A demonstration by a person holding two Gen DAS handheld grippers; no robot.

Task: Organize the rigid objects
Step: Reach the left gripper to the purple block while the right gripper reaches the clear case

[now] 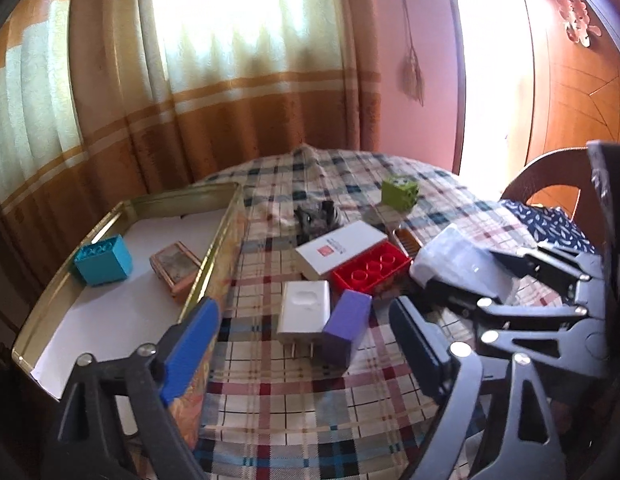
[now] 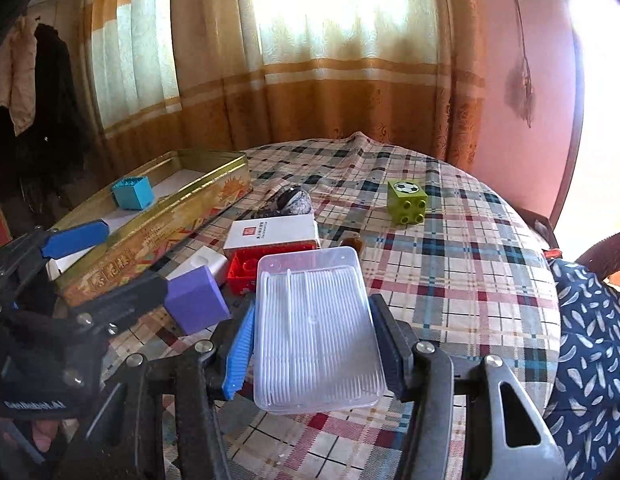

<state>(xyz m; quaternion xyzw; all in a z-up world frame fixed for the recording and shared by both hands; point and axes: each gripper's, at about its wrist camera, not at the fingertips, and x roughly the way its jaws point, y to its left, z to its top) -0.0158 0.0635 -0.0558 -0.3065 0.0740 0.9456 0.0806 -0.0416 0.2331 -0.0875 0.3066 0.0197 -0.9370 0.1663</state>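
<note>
A lived-in home: striped curtains point(image 2: 310, 80), a plaid-clothed table point(image 2: 449, 264), coats hanging point(image 2: 50, 92).

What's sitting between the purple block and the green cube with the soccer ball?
The red brick and the white box behind it lie between the purple block and green cube; the right wrist view shows this.

Striped curtains point(image 2: 310, 60) behind table; plaid tablecloth point(image 2: 449, 260); dark clothes point(image 2: 54, 92) hanging left; wooden door point(image 1: 577, 92) right.
</note>
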